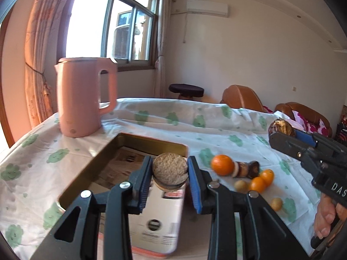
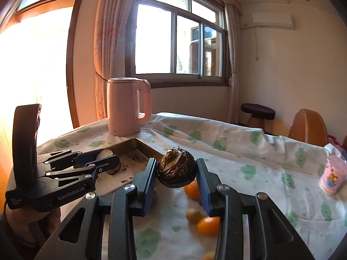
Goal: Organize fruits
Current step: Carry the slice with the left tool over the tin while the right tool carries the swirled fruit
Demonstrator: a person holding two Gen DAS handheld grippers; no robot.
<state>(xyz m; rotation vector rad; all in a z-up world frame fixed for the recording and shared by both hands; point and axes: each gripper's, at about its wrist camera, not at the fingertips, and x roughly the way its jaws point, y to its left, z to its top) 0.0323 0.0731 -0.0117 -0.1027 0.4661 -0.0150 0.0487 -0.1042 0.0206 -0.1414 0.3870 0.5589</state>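
Fruit clamped in both grippers above the cloth

Fruit sits between each pair of fingers. The left gripper (image 1: pixel 170 170) is closed on a round, rough tan fruit (image 1: pixel 169 166); its underside is dark and hard to identify. The right gripper (image 2: pixel 176 171) is clamped on a dark, wrinkled brown fruit (image 2: pixel 176 168).

Beyond the left fingers lies an open gold tin (image 1: pixel 151 145), its near end hidden by the gripper body and a blurred white box (image 1: pixel 156 223). Right of those fingers, loose on the tablecloth (image 1: pixel 151 117), lie an orange (image 1: pixel 222 164), small oranges (image 1: pixel 262 179), pale round fruits (image 1: pixel 240 185) and a dark fruit (image 1: pixel 252 169) that is hard to make out.

Only the right wrist view shows a pink cup (image 2: pixel 333 177), far right of its fingers; the oranges there are blurred and partly hidden beneath the jaws. A pink kettle (image 1: pixel 84 95) stands beyond the tin.
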